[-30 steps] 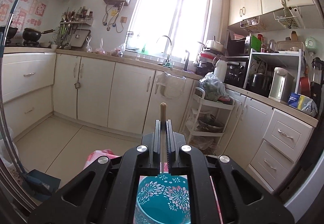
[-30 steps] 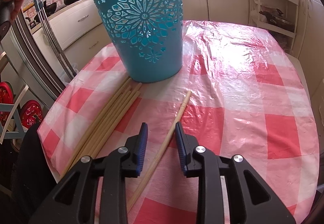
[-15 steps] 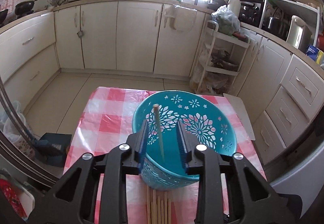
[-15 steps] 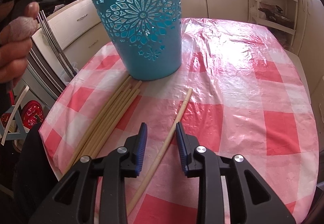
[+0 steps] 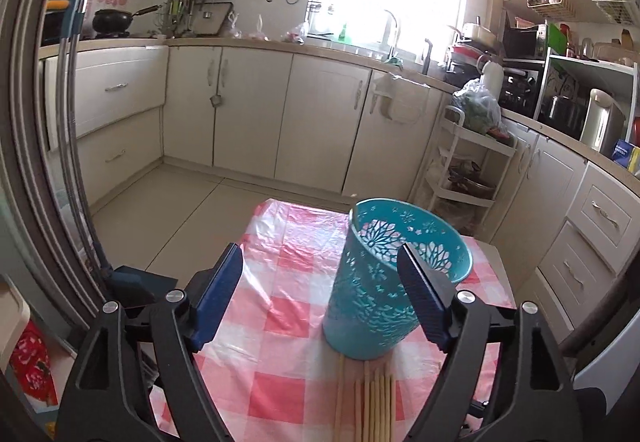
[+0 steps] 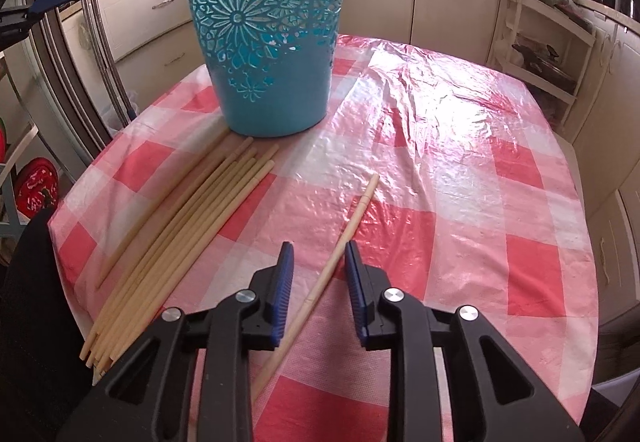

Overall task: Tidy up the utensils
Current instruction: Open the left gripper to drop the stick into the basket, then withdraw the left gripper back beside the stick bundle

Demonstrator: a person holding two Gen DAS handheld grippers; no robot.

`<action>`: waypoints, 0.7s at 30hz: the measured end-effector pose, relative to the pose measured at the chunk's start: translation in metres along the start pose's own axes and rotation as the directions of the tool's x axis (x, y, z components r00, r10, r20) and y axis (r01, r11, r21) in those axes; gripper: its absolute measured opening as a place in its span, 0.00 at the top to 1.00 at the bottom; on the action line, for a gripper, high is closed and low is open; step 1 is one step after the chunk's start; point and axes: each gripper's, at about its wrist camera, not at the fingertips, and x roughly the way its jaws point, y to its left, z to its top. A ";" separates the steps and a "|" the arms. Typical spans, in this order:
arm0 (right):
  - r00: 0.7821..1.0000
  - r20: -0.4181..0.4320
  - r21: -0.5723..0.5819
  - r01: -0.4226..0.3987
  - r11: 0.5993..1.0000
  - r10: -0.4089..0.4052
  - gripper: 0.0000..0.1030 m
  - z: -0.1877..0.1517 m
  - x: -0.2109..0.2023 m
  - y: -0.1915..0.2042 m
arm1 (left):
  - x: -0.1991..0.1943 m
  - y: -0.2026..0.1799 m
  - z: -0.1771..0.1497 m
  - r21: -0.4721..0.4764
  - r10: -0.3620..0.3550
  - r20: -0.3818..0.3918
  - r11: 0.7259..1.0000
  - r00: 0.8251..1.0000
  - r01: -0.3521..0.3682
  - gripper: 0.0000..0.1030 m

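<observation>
One loose chopstick (image 6: pixel 340 250) lies between the closing jaws of the right hand-held gripper (image 6: pixel 319 262), not yet pinched, while the left hand-held gripper (image 5: pixel 320 274) opens empty; next, clamp and lift it into the blue basket (image 6: pixel 268 42).

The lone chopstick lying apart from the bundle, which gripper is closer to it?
Right. The right gripper straddles the lone chopstick, jaws closing, pads not yet touching. The left gripper, jaws opening and empty, is up by the basket.
</observation>
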 end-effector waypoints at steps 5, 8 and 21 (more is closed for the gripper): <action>0.999 -0.035 0.015 -0.015 1.000 0.015 0.91 0.005 0.000 -0.014 | 0.019 0.030 -0.036 -0.021 0.055 -0.096 0.998 0.994 -0.058 0.25; 0.998 -0.057 -0.020 -0.001 1.000 0.000 0.91 0.006 -0.001 -0.015 | 0.034 0.041 -0.059 -0.014 0.075 -0.158 0.997 0.984 -0.078 0.25; 0.994 -0.110 -0.101 -0.034 0.994 0.023 0.91 0.009 0.000 -0.008 | 0.074 0.054 -0.118 -0.015 0.110 -0.302 0.993 0.947 -0.120 0.25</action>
